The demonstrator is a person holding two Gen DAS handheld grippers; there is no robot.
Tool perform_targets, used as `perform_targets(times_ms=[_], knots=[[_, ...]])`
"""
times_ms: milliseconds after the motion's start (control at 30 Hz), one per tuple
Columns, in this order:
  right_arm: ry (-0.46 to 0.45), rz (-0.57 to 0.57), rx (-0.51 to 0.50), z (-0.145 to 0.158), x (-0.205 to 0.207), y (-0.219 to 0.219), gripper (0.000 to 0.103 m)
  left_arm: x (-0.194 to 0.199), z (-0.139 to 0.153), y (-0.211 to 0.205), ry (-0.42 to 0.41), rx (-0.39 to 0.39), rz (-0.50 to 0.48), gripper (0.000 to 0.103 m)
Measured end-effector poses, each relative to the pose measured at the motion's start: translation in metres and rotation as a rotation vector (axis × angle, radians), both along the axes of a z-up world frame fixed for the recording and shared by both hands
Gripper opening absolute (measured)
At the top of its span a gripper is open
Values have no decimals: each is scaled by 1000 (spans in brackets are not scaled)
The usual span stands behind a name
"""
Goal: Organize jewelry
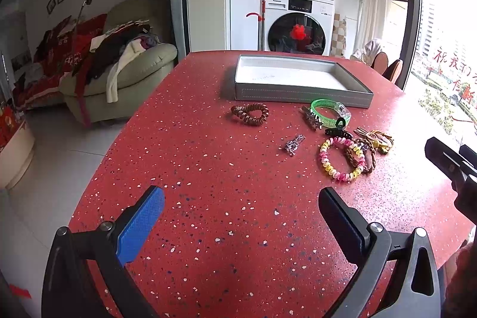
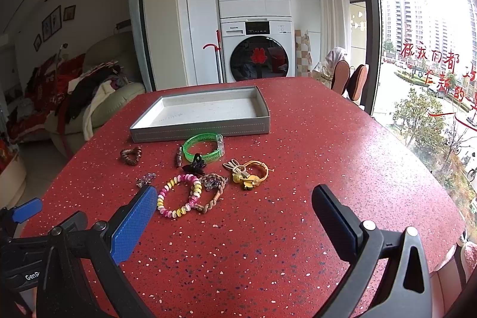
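Observation:
Jewelry lies loose on the red speckled table [image 1: 208, 228] in front of an empty grey tray [image 1: 298, 96] [image 2: 202, 130]. There is a brown coil tie [image 1: 249, 113] [image 2: 131, 155], a green bangle [image 1: 329, 112] [image 2: 204, 151], a pink-yellow coil bracelet [image 1: 342, 158] [image 2: 179, 195], a braided brown band [image 2: 213, 194], yellow ties [image 1: 377, 139] [image 2: 250, 173], a black claw clip [image 1: 338, 130] [image 2: 193, 164] and a silver clip [image 1: 293, 143] [image 2: 146, 179]. My left gripper [image 1: 241, 213] is open and empty, short of the items. My right gripper [image 2: 235, 213] is open and empty, just right of the bracelets.
The table's rounded edge drops to a tiled floor on the left [image 1: 59, 154]. A sofa piled with clothes [image 1: 119, 64] stands beyond. Stacked washing machines [image 2: 256, 49] stand behind the table. Windows run along the right. The right gripper shows at the left view's right edge [image 1: 450, 163].

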State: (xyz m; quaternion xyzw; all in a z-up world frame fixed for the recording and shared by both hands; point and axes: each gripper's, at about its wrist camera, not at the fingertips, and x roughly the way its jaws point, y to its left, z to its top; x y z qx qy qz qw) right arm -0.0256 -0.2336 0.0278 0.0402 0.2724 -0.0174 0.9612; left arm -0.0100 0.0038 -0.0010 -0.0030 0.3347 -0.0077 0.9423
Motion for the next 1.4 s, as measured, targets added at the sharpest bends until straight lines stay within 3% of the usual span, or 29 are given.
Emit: perform_targets(times_ms=[1400], knots=[[5, 14, -1, -1, 1, 7, 103, 1, -3, -1, 12, -1, -1, 103]])
